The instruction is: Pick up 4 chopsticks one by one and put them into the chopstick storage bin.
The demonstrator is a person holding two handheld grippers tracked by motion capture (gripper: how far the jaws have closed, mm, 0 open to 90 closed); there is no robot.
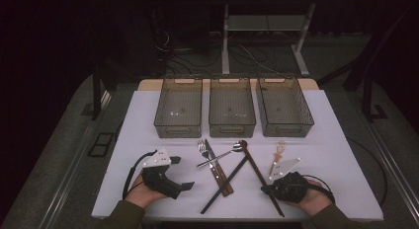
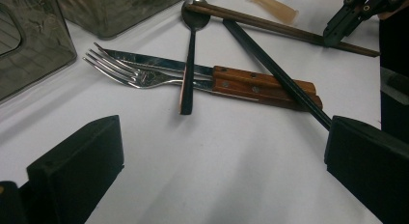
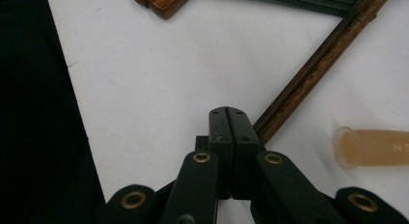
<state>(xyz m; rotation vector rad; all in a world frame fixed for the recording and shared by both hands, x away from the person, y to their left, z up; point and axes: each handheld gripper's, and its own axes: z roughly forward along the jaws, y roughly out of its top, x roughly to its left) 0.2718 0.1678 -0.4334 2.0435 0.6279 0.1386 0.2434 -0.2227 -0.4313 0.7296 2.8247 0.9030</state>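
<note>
Right gripper view: right tool (image 3: 230, 119) jaws pressed together, empty, tip beside brown chopsticks (image 3: 322, 63); left tool (image 2: 226, 161) wide.

Knife (image 2: 159, 65): blade part-covered by fork (image 2: 126, 72) and spoon (image 2: 189, 64).
Amber plastic piece (image 3: 371, 147): cut by right edge, lettering too small to read.
Brown chopsticks (image 3: 318, 64): ends cut off.

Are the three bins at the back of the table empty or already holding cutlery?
Empty. In the high view the three bins show bare mesh floors, while the fork, knife and spoon lie on the table.
</note>
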